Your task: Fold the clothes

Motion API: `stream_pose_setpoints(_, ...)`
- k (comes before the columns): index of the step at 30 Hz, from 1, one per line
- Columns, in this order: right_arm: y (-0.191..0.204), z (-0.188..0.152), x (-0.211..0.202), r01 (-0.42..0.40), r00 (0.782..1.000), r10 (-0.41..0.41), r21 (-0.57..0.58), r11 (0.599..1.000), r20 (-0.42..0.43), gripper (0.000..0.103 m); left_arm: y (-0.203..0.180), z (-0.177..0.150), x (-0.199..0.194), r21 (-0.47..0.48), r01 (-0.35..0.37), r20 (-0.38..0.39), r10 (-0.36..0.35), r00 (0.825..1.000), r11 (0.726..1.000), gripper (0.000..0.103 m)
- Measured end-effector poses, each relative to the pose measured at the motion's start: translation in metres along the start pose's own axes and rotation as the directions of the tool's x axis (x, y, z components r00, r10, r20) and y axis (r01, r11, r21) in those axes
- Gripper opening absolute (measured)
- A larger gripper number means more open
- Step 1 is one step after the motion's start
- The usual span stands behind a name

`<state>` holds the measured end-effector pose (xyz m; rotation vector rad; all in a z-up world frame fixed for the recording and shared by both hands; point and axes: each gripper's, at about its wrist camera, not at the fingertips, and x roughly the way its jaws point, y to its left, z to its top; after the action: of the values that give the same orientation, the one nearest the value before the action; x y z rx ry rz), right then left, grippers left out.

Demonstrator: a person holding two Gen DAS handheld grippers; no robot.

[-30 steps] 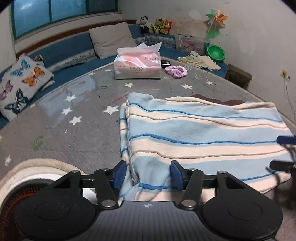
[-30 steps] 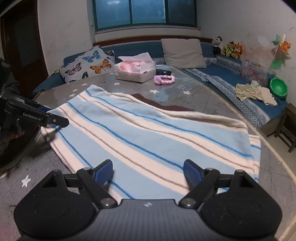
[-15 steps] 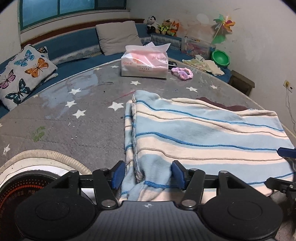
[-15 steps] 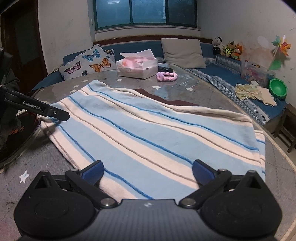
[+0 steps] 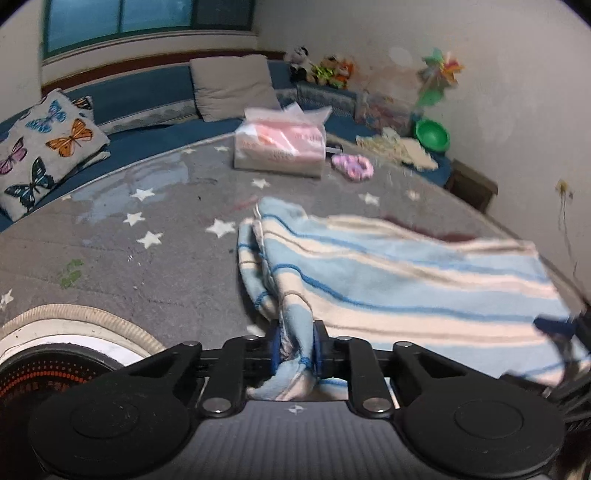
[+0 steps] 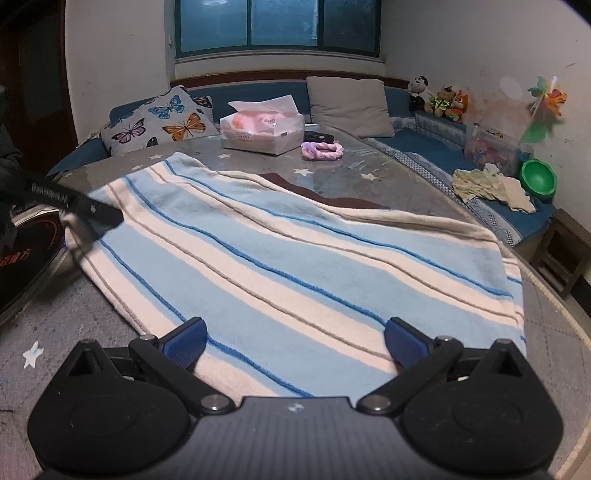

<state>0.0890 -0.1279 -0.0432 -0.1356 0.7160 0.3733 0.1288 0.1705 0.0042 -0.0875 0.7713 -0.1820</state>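
I am seeing dim indoor light with a bluish cast; the window (image 6: pixel 277 26) is showing dark. The left wrist view is smearing with motion blur, the right one staying sharp. Fisheye bending is curving the edges, and black vignetting is filling the corners.

A round grey table (image 6: pixel 369 173) with white stars printed on its cover carries a striped blue-and-cream cloth (image 6: pixel 295 258) spread across its near half. Further back lie a pink tissue pack (image 6: pixel 263 131), a purple scrunchie (image 6: pixel 322 150) and a small dark object (image 6: pixel 320 137) between them.
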Motion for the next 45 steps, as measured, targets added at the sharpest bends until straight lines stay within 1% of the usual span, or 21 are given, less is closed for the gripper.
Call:
stream_pose_setpoints(3,0.0,0.0,-0.001,-0.005,1.0,0.005,-0.005,1.0,0.0,0.103,-0.012,0.01,-0.015,0.022,0.014,0.049,-0.015,0.999,1.0,0.015)
stream_pose_setpoints(6,-0.001,0.001,-0.005,-0.013,1.0,0.013,-0.002,1.0,-0.007,0.103,-0.028,0.019,-0.029,0.053,0.043,0.092,-0.048,0.995,0.998,0.015)
stream_pose_setpoints(8,-0.004,0.004,-0.011,-0.01,1.0,0.01,0.015,1.0,0.006,0.103,-0.039,0.024,-0.036,0.073,0.064,0.114,-0.072,0.991,0.995,0.014)
stream_pose_setpoints(11,-0.01,0.007,-0.02,0.002,1.0,-0.003,0.023,1.0,0.03,0.103,-0.056,0.027,-0.044,0.099,0.098,0.128,-0.11,0.986,0.99,0.014)
stream_pose_setpoints(13,-0.017,0.008,-0.025,0.018,0.999,-0.019,0.027,0.999,0.042,0.103,-0.068,0.027,-0.048,0.124,0.118,0.128,-0.134,0.983,0.985,0.014)
stream_pose_setpoints(17,-0.034,0.006,-0.03,0.081,0.996,-0.082,0.048,0.996,0.036,0.103,-0.094,0.027,-0.055,0.181,0.158,0.127,-0.183,0.975,0.971,0.014)
stream_pose_setpoints(22,-0.056,-0.004,-0.04,0.169,0.985,-0.172,0.075,0.983,0.033,0.103,-0.131,0.031,-0.058,0.241,0.204,0.128,-0.239,0.962,0.949,0.013)
stream_pose_setpoints(25,-0.071,-0.014,-0.043,0.193,0.981,-0.195,0.099,0.976,0.015,0.103,-0.153,0.033,-0.056,0.275,0.228,0.114,-0.267,0.957,0.934,0.013)
stream_pose_setpoints(29,-0.089,-0.027,-0.037,0.167,0.986,-0.165,0.165,0.972,-0.025,0.103,-0.184,0.034,-0.05,0.313,0.265,0.084,-0.305,0.949,0.912,0.013)
stream_pose_setpoints(31,-0.092,-0.033,-0.037,0.149,0.989,-0.149,0.194,0.97,-0.015,0.103,-0.202,0.033,-0.046,0.333,0.286,0.068,-0.325,0.943,0.898,0.013)
stream_pose_setpoints(35,-0.092,-0.037,-0.04,0.14,0.99,-0.143,0.189,0.972,0.005,0.103,-0.237,0.029,-0.033,0.359,0.33,0.032,-0.365,0.931,0.873,0.013)
stream_pose_setpoints(38,-0.092,-0.038,-0.041,0.131,0.991,-0.136,0.182,0.975,0.014,0.103,-0.26,0.023,-0.019,0.364,0.388,-0.015,-0.412,0.911,0.847,0.013)
stream_pose_setpoints(41,-0.095,-0.041,-0.046,0.112,0.993,-0.117,0.183,0.977,0.018,0.103,-0.278,0.014,-0.003,0.372,0.43,-0.069,-0.438,0.896,0.823,0.014)
stream_pose_setpoints(43,-0.1,-0.044,-0.052,0.103,0.994,-0.107,0.182,0.978,0.013,0.103,-0.282,0.01,0.005,0.363,0.448,-0.098,-0.445,0.89,0.817,0.015)
stream_pose_setpoints(45,-0.104,-0.047,-0.058,0.095,0.995,-0.098,0.18,0.979,0.007,0.103,-0.285,0.007,0.01,0.358,0.454,-0.123,-0.441,0.889,0.816,0.016)
